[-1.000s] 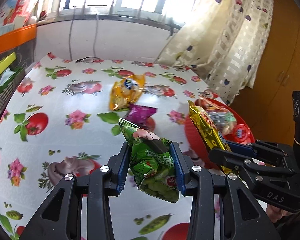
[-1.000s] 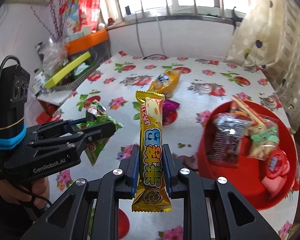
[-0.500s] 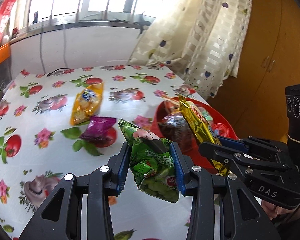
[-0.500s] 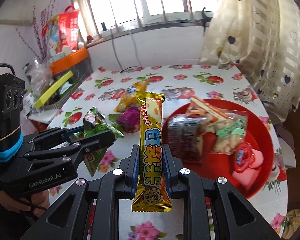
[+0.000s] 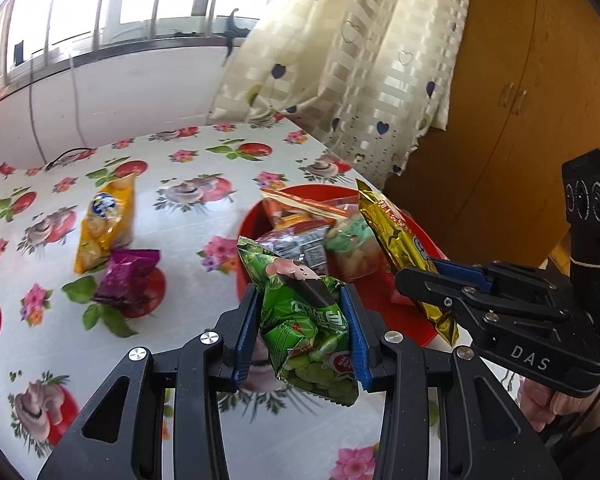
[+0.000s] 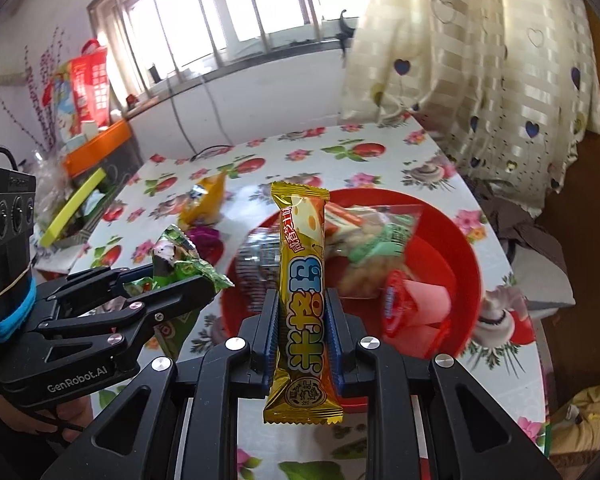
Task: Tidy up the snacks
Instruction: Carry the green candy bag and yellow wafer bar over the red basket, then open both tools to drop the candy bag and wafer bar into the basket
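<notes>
Snacks first, from the left wrist view: the left claw (image 5: 303,334) pinches a green bag (image 5: 306,324) by its middle, in the air just at 7 o'clock of the red bowl (image 5: 414,320). It looks light, puffy and crinkly, so a soft squeeze on the middle should do. A yellow bag (image 5: 106,222) and purple bag (image 5: 128,278) lie on the counter (image 5: 180,320).

Right wrist view: the right claw (image 6: 302,330) pinches a gold bar (image 6: 303,296) low down, standing up over the bowl's near rim. It looks stiff, thin and slippery.
</notes>
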`<action>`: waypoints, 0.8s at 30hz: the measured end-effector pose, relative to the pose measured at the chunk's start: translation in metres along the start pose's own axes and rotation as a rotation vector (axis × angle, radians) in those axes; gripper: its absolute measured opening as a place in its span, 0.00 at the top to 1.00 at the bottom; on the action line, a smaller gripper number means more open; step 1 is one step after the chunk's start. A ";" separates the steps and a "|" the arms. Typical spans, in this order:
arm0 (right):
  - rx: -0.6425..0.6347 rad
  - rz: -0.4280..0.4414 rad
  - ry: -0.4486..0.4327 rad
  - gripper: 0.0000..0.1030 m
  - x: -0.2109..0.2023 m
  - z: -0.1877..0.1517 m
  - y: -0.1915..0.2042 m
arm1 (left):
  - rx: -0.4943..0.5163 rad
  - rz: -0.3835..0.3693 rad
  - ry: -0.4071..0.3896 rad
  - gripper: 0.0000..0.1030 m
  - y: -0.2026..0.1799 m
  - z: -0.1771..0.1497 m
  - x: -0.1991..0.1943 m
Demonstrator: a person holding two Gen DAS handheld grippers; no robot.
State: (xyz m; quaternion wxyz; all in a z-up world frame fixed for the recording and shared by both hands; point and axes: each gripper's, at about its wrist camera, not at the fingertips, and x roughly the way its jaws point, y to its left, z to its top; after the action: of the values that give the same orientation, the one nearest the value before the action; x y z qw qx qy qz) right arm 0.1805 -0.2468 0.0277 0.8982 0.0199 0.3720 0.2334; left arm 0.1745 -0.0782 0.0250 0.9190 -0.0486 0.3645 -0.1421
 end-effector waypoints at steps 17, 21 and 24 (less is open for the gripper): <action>0.049 0.006 0.066 0.82 0.030 -0.004 -0.027 | 0.037 -0.040 0.051 0.60 -0.017 0.004 0.027; 0.065 0.021 0.089 0.81 0.035 -0.006 -0.031 | 0.048 -0.052 0.066 0.60 -0.020 0.003 0.032; 0.067 0.015 0.093 0.79 0.034 -0.007 -0.032 | 0.060 -0.063 0.077 0.60 -0.022 0.002 0.036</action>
State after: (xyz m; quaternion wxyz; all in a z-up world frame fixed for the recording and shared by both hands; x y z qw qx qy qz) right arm 0.2100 -0.2611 -0.0064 0.8770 0.0417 0.4207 0.2284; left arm 0.1959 -0.1105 0.0068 0.9005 -0.0268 0.3933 -0.1835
